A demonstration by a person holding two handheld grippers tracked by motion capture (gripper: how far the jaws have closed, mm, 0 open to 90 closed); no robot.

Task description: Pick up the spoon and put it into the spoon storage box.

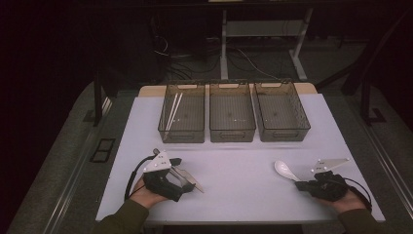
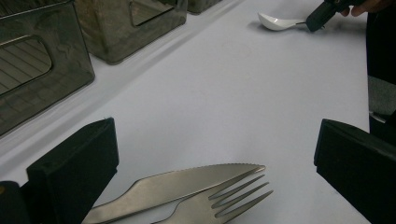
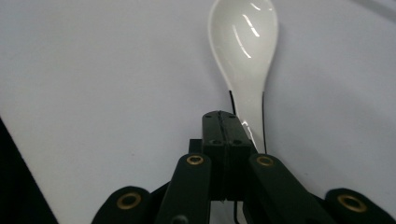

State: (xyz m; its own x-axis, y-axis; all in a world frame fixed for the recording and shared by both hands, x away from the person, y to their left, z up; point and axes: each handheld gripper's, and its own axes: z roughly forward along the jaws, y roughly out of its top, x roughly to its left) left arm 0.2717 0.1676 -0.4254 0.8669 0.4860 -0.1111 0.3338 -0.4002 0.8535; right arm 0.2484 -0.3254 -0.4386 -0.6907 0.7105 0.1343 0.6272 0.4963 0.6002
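A steel knife (image 2: 187, 184) and a steel fork (image 2: 224, 200) lie side by side on the white table, the fork nearest the camera. My left gripper (image 2: 215, 140) stands open with one jaw on each side of them and touches neither. From above, this gripper (image 1: 182, 178) sits at the front left over the cutlery (image 1: 192, 181). A white ceramic spoon (image 3: 243, 32) lies bowl up at the front right. My right gripper (image 3: 226, 119) is shut, jaws pressed together, and the spoon's handle runs under its tip. The high view shows the spoon (image 1: 284, 169) just left of that gripper (image 1: 298, 185).
Three clear grey bins stand in a row at the back: the left bin (image 1: 181, 131) holds white chopsticks (image 1: 173, 109); the middle bin (image 1: 232, 131) and right bin (image 1: 282, 129) look empty. A wide stretch of bare table (image 1: 238, 170) lies between the grippers.
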